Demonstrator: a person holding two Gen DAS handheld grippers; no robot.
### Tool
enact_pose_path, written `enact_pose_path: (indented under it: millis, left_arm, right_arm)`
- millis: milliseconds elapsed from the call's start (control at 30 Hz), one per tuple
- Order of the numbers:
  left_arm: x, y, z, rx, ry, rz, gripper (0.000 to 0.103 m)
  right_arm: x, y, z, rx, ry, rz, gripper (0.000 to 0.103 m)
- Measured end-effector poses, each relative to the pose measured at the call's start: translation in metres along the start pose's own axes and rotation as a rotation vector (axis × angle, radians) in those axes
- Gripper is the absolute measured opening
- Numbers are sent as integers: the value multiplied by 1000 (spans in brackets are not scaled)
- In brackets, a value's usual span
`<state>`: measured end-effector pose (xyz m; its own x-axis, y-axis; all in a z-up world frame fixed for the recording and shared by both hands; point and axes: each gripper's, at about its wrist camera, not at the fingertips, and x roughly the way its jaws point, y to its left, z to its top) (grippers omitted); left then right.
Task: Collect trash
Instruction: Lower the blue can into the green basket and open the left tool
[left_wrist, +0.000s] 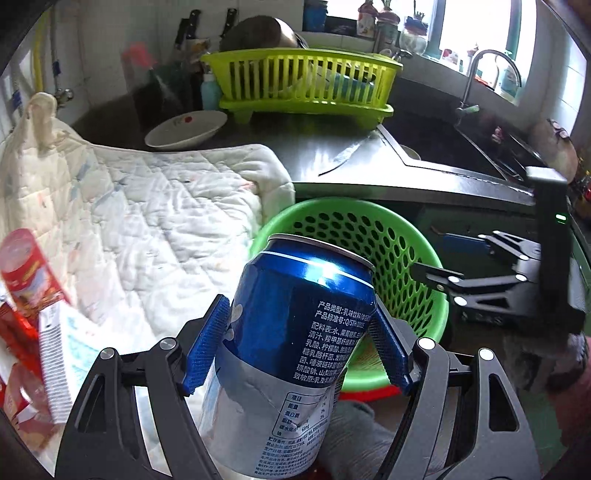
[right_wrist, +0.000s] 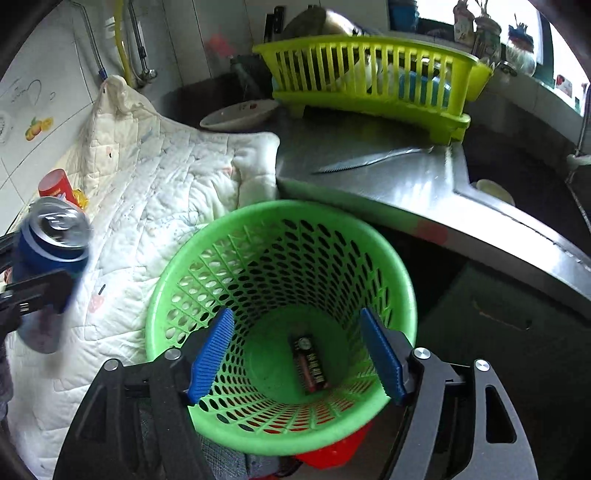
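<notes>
My left gripper (left_wrist: 301, 343) is shut on a blue and silver drink can (left_wrist: 291, 332) and holds it upright above the quilted cloth, just left of the green mesh trash basket (left_wrist: 413, 280). The can also shows in the right wrist view (right_wrist: 51, 247), blurred, at the far left. My right gripper (right_wrist: 299, 354) is open and empty, hovering over the basket's mouth (right_wrist: 177, 258). A dark battery (right_wrist: 310, 363) lies on the basket's bottom. The right gripper shows in the left wrist view (left_wrist: 461, 266) beside the basket.
A white quilted cloth (left_wrist: 147, 206) covers the counter at left. Red snack packs and a carton (left_wrist: 33, 295) lie at its left edge; a red tube (right_wrist: 55, 184) lies there too. A knife (right_wrist: 369, 158), white bowl (left_wrist: 186, 127), yellow-green dish rack (left_wrist: 303, 85) and sink (left_wrist: 454, 147) lie beyond.
</notes>
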<state>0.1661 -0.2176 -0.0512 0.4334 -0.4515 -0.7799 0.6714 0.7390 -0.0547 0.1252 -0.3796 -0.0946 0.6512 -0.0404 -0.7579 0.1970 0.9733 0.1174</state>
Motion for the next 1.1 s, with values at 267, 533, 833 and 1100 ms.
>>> enact_pose_path:
  millis: [267,533,833,1100]
  left_arm:
    - [59,-37,18,9,87,-34,74]
    - [91,-59,28,-8,128,-48,87]
    - [65,-50,24,-34,75,-36,87]
    - [8,-14,3,-100,-11,22,87]
  right_arm:
    - [-35,-24,-8,23,-71,-42,74]
    - [-50,-50,-20,81,-93,-64,74]
    - [-55,-51,-27,92,-90,-52,74]
    - [-57,-14,-20,40,-97,1,74]
